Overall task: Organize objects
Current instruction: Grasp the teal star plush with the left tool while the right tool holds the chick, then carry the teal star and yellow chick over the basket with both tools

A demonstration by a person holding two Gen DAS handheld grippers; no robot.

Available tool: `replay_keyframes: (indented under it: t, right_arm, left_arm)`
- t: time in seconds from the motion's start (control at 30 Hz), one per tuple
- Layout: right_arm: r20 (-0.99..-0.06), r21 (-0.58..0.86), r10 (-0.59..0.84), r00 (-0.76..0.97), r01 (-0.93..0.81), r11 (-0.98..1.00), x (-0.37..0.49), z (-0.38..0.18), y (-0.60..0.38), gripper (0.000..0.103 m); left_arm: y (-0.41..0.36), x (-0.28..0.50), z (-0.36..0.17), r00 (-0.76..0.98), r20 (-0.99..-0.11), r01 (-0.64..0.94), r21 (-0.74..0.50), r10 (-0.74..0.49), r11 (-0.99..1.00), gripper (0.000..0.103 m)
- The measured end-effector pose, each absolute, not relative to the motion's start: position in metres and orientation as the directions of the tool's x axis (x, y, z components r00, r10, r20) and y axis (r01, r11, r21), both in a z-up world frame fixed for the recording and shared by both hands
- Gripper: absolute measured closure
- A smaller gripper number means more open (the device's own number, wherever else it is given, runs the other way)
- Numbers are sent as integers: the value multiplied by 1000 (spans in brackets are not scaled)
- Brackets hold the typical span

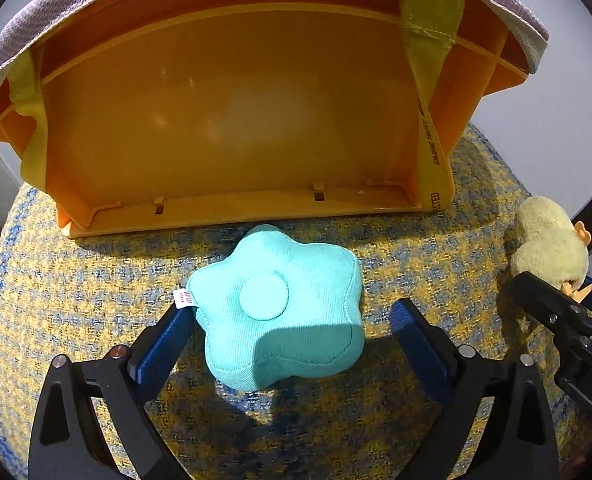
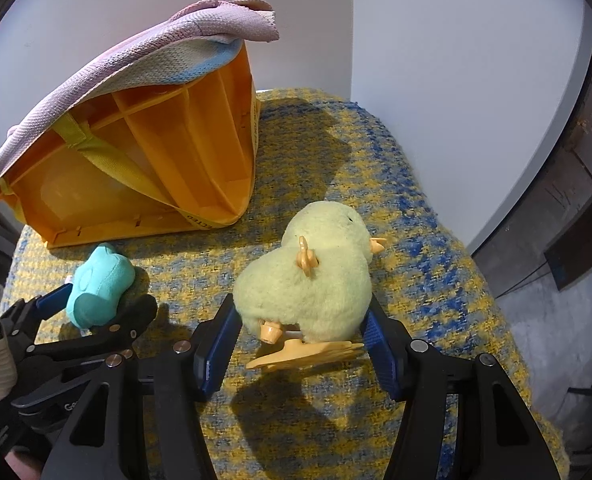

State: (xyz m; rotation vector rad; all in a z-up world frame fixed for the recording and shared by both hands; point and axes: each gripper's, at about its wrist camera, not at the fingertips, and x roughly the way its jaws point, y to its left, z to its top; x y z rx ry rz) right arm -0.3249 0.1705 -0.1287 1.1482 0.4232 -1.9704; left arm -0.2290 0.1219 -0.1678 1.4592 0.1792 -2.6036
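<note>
A turquoise star-shaped cushion [image 1: 280,308] lies on the yellow-and-blue woven cover, just in front of an orange plastic crate [image 1: 232,120] tipped on its side with its opening toward me. My left gripper [image 1: 292,320] is open around the cushion, its blue pads on either side. A pale yellow plush chick [image 2: 307,276] with orange feet stands between the open pads of my right gripper [image 2: 299,340]. The chick also shows in the left wrist view [image 1: 547,244], and the cushion in the right wrist view [image 2: 98,288].
A pink and pale blue cloth [image 2: 136,56] is draped over the crate's top. The woven cover [image 2: 375,168] lies over a raised surface that drops off at the right and front edges. White walls stand behind.
</note>
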Motion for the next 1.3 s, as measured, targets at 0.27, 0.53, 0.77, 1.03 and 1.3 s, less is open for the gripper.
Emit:
replay_keyframes:
  t: [0.27, 0.53, 0.77, 1.03, 1.3]
  right_arm:
    - [-842, 105, -471, -263, 776, -621, -319, -127, 174, 44]
    - [-840, 102, -475, -263, 783, -614, -314, -123, 174, 44]
    - [-819, 96, -500, -283, 791, -605, -303, -108, 174, 44]
    - [-785, 93, -544, -296, 812, -576, -282, -77, 171, 44]
    - [-759, 93, -579, -299, 830, -551, -261, -39, 175, 44]
  left_arm:
    - [111, -226, -166, -518, -849, 223, -18, -103, -975, 36]
    - [109, -222, -161, -526, -844, 216, -14, -105, -976, 39]
    - [104, -210, -139, -557, -822, 218, -5, -120, -976, 39]
    - [87, -178, -106, -583, -800, 261, -15, -145, -965, 39]
    - [71, -165, -56, -626, -754, 298, 4, -199, -954, 39]
